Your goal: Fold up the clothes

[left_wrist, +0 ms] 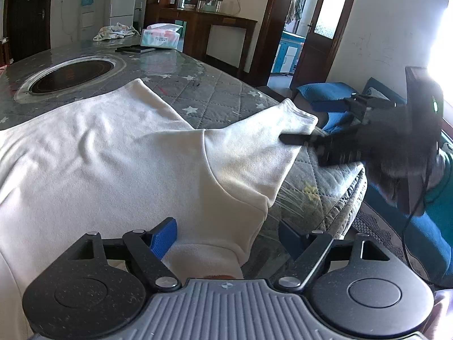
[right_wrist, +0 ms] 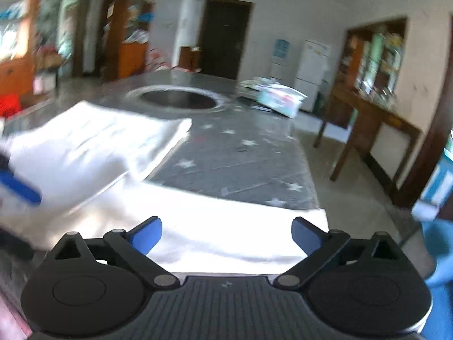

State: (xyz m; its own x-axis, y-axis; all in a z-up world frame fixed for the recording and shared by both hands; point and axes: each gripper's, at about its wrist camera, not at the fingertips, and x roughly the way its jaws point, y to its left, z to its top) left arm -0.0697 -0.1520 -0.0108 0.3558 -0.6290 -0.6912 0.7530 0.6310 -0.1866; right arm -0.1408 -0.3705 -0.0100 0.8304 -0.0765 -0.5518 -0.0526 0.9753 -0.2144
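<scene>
A white long-sleeved top lies spread on the grey star-print table. Its sleeve stretches right to the table edge. My left gripper is open, its blue pads either side of the top's collar area. My right gripper is open over the sleeve. In the left wrist view the right gripper is blurred, with one finger lying on the sleeve's cuff. The folded body of the top shows at left in the right wrist view, where a pad of the left gripper also shows.
A round black hob is set in the table behind the top. A tissue box, a dark flat object and a crumpled cloth sit at the far end. A blue sofa stands right of the table.
</scene>
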